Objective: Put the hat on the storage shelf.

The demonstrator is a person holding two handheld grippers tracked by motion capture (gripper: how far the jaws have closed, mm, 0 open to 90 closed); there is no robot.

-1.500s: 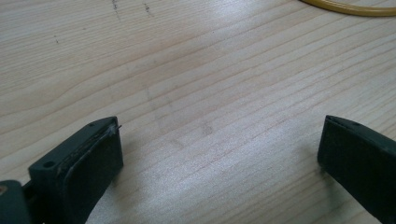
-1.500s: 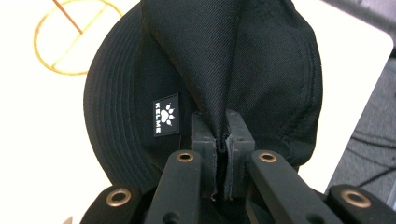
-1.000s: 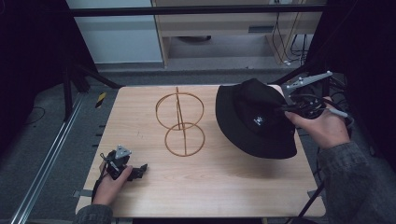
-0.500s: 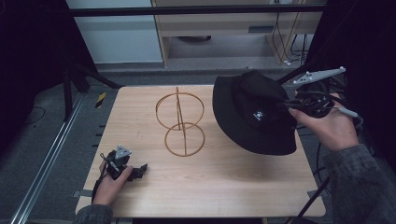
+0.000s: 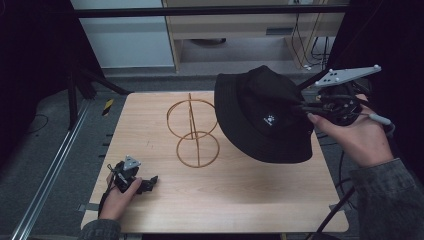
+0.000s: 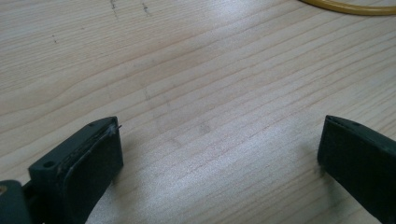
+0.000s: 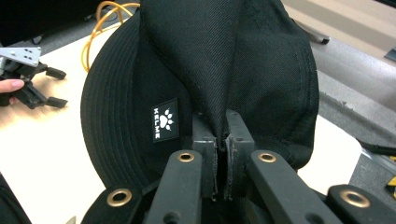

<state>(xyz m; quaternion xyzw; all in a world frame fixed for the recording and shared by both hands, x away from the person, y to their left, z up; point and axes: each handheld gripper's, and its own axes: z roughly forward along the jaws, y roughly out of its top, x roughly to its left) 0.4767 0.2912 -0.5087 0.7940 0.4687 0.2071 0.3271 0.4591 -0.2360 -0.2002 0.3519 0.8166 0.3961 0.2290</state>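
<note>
Black hat (image 5: 262, 117): pinched by R tongs (image 5: 306, 106), lifted beside gold wire stand (image 5: 192, 131). L tongs (image 5: 150, 182): spread, on counter (image 5: 240, 200).

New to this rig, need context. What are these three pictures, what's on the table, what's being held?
No robot here: a person holds a two-jaw gripper in each hand. The high view looks down on the wooden table; the other two come from cameras riding on each gripper. The right gripper is clamped on the crown fabric of a black bucket hat, lifted above the table. The left gripper rests open on the table, holding nothing. A gold wire stand with two rings stands mid-table.
</note>
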